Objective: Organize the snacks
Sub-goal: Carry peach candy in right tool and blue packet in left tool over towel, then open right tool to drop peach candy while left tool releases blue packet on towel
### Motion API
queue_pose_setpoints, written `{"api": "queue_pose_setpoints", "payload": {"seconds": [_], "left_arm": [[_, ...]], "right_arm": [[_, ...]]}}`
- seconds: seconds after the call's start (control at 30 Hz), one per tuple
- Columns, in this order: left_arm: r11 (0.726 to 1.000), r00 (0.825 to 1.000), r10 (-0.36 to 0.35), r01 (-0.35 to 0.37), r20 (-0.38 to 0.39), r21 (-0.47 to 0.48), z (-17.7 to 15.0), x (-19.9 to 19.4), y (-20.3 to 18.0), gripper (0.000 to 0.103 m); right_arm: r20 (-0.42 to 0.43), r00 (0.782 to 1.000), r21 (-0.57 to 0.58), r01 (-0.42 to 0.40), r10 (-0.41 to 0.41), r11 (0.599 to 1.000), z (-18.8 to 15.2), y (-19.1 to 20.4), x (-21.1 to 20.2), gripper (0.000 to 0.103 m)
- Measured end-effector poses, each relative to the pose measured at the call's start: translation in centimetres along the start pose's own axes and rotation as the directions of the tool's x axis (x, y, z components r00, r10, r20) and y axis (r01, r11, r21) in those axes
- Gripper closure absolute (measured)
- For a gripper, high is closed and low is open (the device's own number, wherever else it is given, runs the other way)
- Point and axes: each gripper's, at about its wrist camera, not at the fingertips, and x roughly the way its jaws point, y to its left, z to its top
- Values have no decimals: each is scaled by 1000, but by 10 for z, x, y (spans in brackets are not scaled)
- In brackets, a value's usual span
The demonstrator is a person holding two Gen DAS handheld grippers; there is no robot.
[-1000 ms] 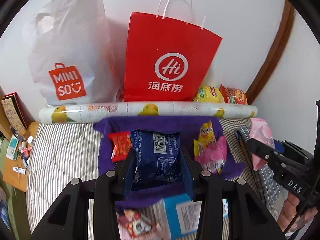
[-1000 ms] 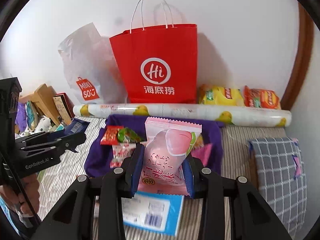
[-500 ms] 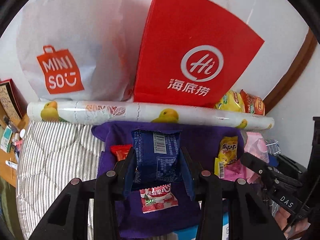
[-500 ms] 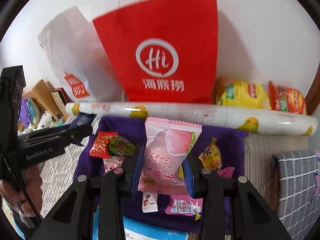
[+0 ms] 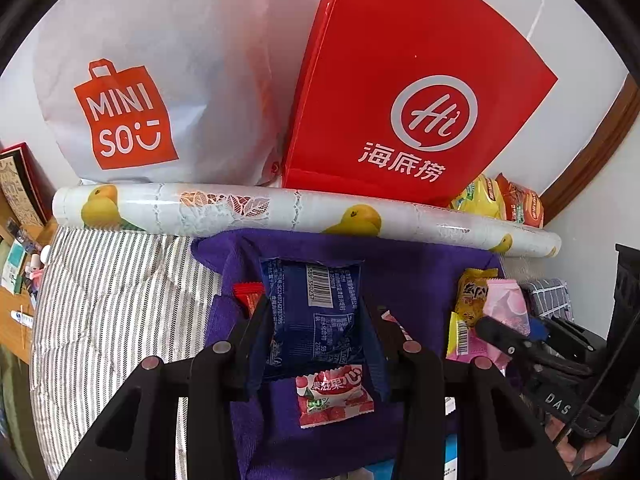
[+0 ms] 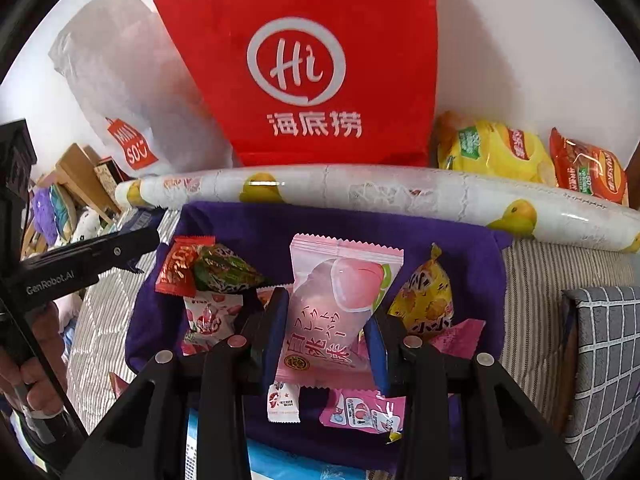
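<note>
Patterned roll (image 5: 280, 216) lies behind purple cloth (image 6: 440, 248).

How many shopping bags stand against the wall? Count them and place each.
2. The white Miniso bag stands at the left, the red Hi bag beside it on the right, both behind the duck-printed roll. Others may sit outside the view.

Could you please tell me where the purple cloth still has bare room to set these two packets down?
Purple cloth: a bare strip along its far edge below the patterned roll. Its left corner and right side are crowded with small snacks, as is its near edge.
</note>
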Motion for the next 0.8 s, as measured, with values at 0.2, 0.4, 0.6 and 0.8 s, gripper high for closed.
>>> {"api": "queue_pose_setpoints", "payload": {"seconds": [0.2, 0.4, 0.6, 0.8], "left_arm": [[1000, 1000, 1, -1, -3, 8, 0, 1, -2, 63], [1000, 1000, -1, 1, -7, 6, 0, 2, -2, 63], [1000, 1000, 1, -1, -10, 5, 0, 3, -2, 63], [1000, 999, 13, -13, -32, 2, -1, 8, -1, 63]], "right_arm": [[-62, 998, -23, -10, 9, 1000, -5, 5, 17, 66], [-138, 990, -33, -21, 16, 999, -11, 9, 37, 66], [-171, 985, -43, -20, 13, 999, -15, 13, 46, 66], [-185, 983, -38, -15, 8, 999, -17, 13, 49, 65]]}}
